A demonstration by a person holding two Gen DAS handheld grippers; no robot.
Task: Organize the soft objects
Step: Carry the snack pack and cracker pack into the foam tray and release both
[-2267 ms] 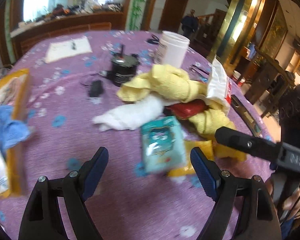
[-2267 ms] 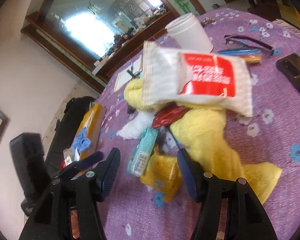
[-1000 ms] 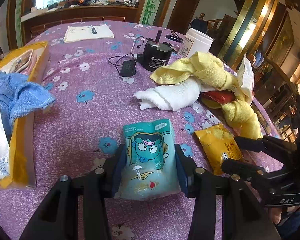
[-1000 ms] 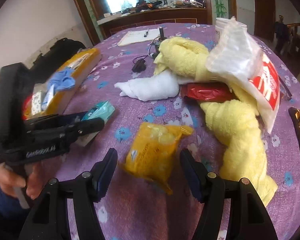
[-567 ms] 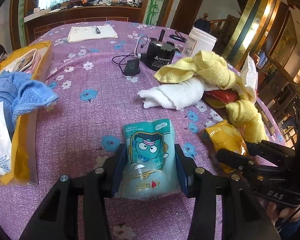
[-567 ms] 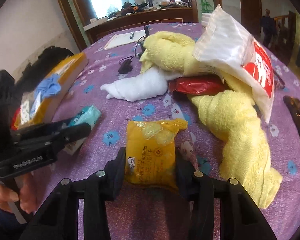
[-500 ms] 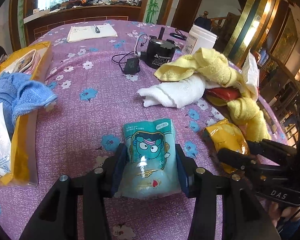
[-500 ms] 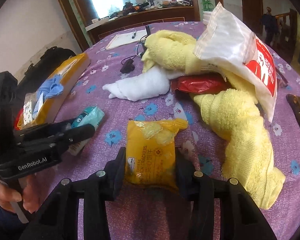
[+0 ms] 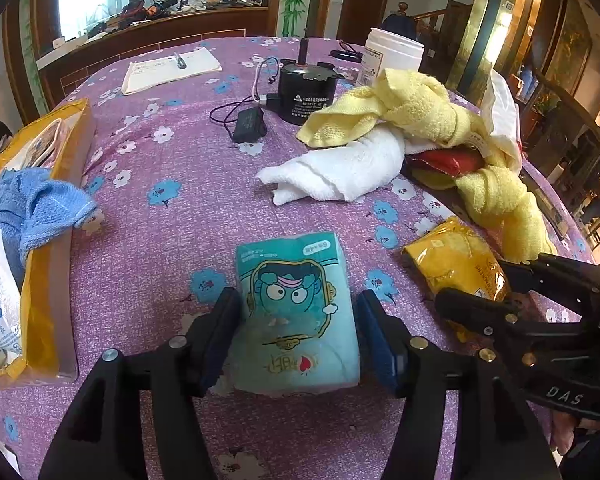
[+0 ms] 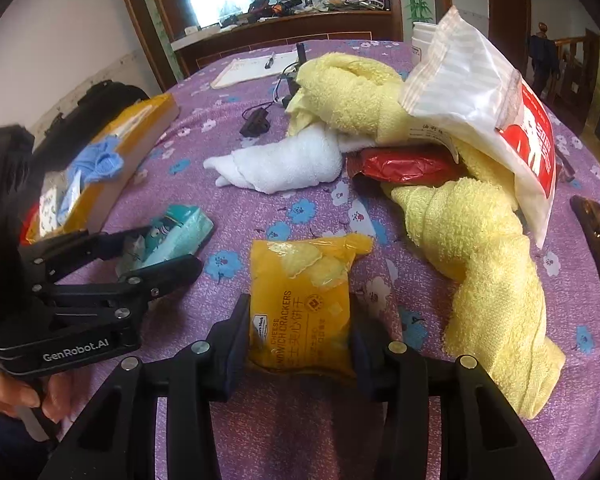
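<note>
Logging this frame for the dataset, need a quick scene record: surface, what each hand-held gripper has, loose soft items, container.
surface: round table with purple floral cloth
left hand-held gripper: jaws opening, teal tissue pack between them, lying on the cloth
right hand-held gripper: shut on yellow cheese cracker packet
loose soft items: white towel, yellow towel, red packet under it, white and red bag on top
container: yellow box at the left edge, holding blue towel

- Your left gripper (image 9: 298,330) is opening around the teal tissue pack (image 9: 296,312).
- Your right gripper (image 9: 496,284) pinches the yellow cracker packet (image 9: 456,258).
- White towel (image 9: 340,170) lies beyond.
</note>
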